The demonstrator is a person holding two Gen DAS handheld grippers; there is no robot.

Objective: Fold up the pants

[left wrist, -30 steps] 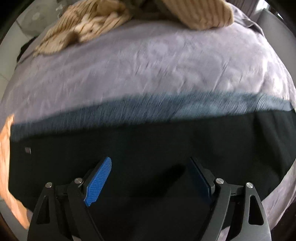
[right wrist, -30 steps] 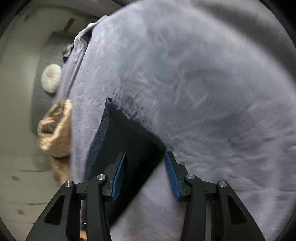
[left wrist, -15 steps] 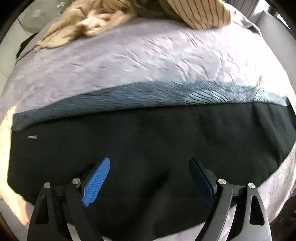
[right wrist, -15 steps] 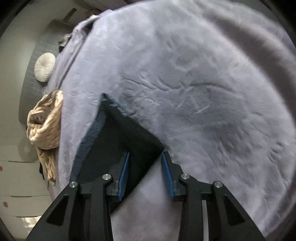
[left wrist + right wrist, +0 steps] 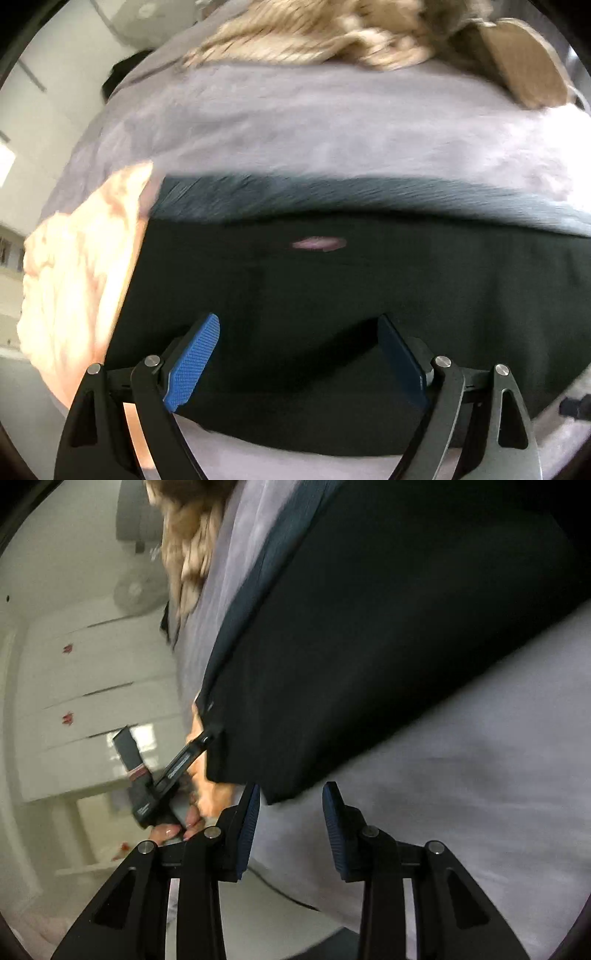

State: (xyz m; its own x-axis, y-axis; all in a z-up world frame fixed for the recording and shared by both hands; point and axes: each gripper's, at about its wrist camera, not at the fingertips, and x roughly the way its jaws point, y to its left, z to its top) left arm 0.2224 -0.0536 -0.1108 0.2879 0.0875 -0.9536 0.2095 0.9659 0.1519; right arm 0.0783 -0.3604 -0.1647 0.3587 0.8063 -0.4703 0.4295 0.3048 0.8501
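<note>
The black pants (image 5: 332, 295) lie flat on the lilac bed cover (image 5: 314, 122), with a grey-blue band (image 5: 369, 192) along their far edge. My left gripper (image 5: 299, 339) is open just above the near part of the pants, holding nothing. In the right wrist view the pants (image 5: 369, 635) fill the upper right. My right gripper (image 5: 291, 805) is open and empty, its fingertips beside a near corner of the pants (image 5: 273, 794). The other gripper (image 5: 177, 764) and the hand holding it show at the pants' left edge.
A heap of beige striped clothes (image 5: 332, 33) lies at the far side of the bed. A pale peach cloth (image 5: 81, 277) hangs at the left edge. White drawers (image 5: 81, 701) and floor lie beyond the bed in the right wrist view.
Both views shifted sharply. My right gripper swung round and opened wider, and now looks along the bed edge at the pants corner. My left gripper moved left along the pants.
</note>
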